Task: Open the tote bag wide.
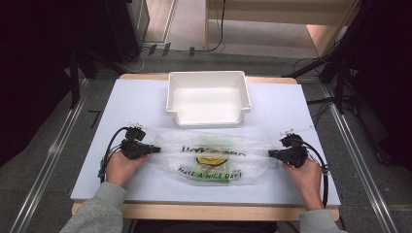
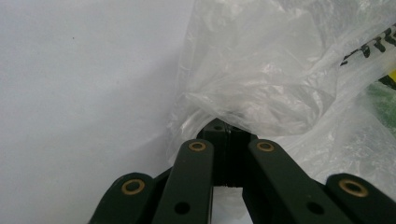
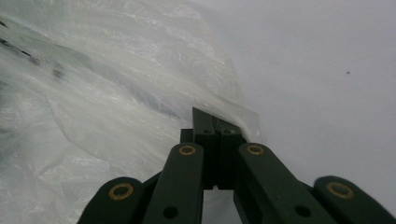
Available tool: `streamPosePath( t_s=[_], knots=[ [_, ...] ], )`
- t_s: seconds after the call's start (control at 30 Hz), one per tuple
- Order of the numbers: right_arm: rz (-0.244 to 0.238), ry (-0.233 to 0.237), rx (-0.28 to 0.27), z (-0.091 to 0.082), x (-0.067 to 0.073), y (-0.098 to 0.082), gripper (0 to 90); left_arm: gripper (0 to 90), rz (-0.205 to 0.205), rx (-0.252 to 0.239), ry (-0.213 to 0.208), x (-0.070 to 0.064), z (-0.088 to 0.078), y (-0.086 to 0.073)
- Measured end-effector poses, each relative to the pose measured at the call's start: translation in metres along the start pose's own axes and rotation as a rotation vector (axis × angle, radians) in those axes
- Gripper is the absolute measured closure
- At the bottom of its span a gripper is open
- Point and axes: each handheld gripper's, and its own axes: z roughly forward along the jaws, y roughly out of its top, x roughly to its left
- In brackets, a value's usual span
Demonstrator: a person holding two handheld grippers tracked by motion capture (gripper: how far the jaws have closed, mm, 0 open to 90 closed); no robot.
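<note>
— plastic bag (image 1: 209, 156) flat on the white table (image 1: 136, 102), each end pinched?
— yes, left gripper (image 1: 154, 149) and right gripper (image 1: 272, 153) squeeze it tight. up high, a white bin (image 1: 208, 97) sits behind.

I see a thin, crinkled, glossy translucent plastic bag (image 1: 209, 158), a smooth white plastic bin (image 1: 208, 99), a matt pale sheet over the wooden table (image 1: 194, 211), and matt black gripper (image 2: 227, 133) links with brass-looking rivets.

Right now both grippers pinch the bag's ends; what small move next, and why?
Probably lift both ends together: the left gripper and right gripper are shut on the plastic bag, which lies flat before the white bin.
</note>
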Motion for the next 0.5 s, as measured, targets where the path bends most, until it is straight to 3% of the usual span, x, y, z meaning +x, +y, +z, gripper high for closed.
streamPosePath(
  t_s=[0.1,0.27,0.5],
  knots=[
    [-0.029,-0.011,0.011,-0.001,0.003,0.002,90.0,90.0,0.028,0.006,0.006,-0.001,0.0,0.001],
    [-0.034,0.071,-0.022,-0.005,0.009,0.003,90.0,90.0,0.062,-0.002,-0.025,-0.013,-0.004,0.005],
    [-0.079,0.109,-0.067,-0.013,0.022,0.006,87.1,88.0,0.113,-0.024,-0.049,-0.027,-0.012,0.009]
  ],
)
